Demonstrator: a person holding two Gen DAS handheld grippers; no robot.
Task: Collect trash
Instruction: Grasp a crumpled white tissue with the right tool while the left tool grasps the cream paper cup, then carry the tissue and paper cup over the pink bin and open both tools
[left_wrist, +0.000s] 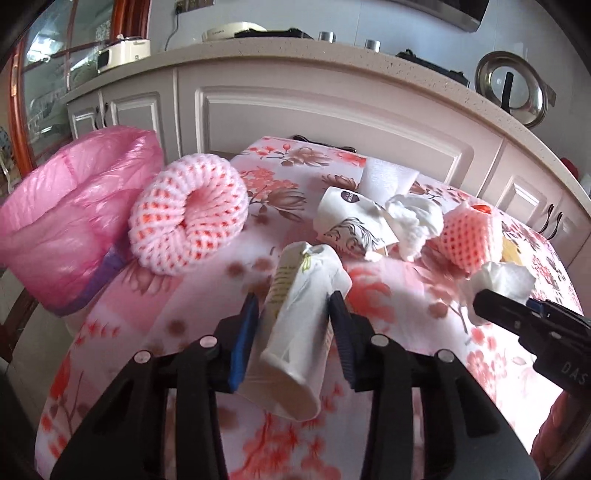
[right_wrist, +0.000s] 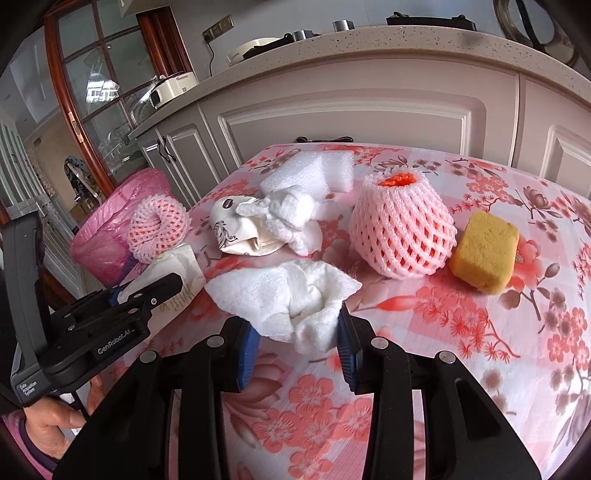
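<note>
1. Both pairs of jaws are clamped on trash: the left gripper (left_wrist: 291, 314) squeezes a crushed white paper cup (left_wrist: 299, 325) between its blue pads, and the right gripper (right_wrist: 295, 332) pinches a crumpled white tissue (right_wrist: 291, 299).
2. Held above the flowered tablecloth (right_wrist: 461, 350), the cup lies tilted, its open mouth toward the camera and its flattened base pointing away.
3. The tissue sits at the near middle of the table, its bulk spilling forward of the right fingers.
4. A bin lined with a pink bag (left_wrist: 70, 218) stands off the table's left edge.
5. Just beside the bin, on the table's left corner, lies a rolled pink foam net ring (left_wrist: 188, 218).
6. Farther back rest a second crushed cup with a printed face (left_wrist: 351, 225), another wad of tissue (left_wrist: 415, 221) touching it, and a white foam block (right_wrist: 310, 173) behind them.
7. To the right stands a round fruit wrapped in pink foam netting (right_wrist: 402, 229), orange showing at its open top.
8. A yellow sponge (right_wrist: 485, 254) lies just beside the fruit on its right.
9. Pale kitchen cabinets (right_wrist: 351, 118) under a speckled counter run behind the table.
</note>
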